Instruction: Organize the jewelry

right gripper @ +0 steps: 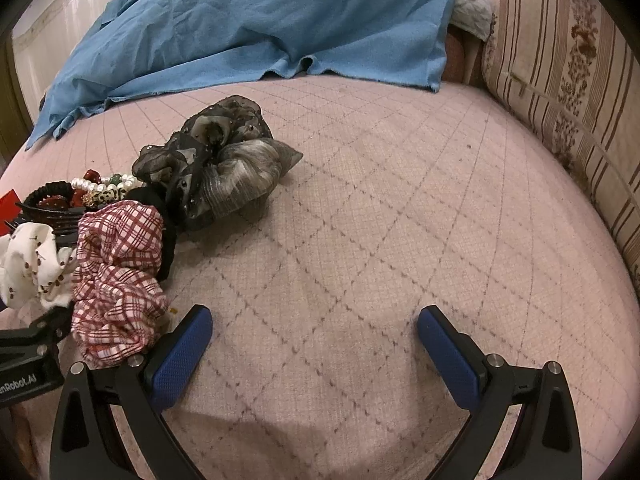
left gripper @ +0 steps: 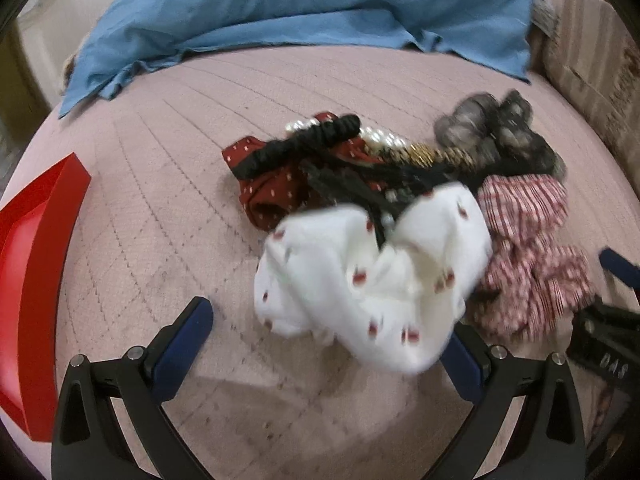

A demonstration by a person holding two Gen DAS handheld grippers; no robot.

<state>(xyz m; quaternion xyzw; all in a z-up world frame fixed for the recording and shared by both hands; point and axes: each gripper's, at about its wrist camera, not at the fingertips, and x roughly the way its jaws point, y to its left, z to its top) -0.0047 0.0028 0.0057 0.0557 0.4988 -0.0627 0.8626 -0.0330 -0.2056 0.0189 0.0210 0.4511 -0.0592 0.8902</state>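
Risk: tangled pile, white scrunchie [left gripper: 372,280] snagging pearl beads [left gripper: 384,138]; left gripper [left gripper: 328,344] and right gripper [right gripper: 314,344] wide open, empty.

Counted in the pile at centre frame: four fabric scrunchies, namely one white with red dots [left gripper: 372,280], one red-and-white plaid [left gripper: 528,252], one dark red dotted [left gripper: 268,188], one grey sheer [right gripper: 224,164]. One pearl strand [left gripper: 380,138]. One black coiled hair tie [left gripper: 304,146]. One red tray [left gripper: 32,264] at left edge. One blue cloth [left gripper: 304,12] across the top.
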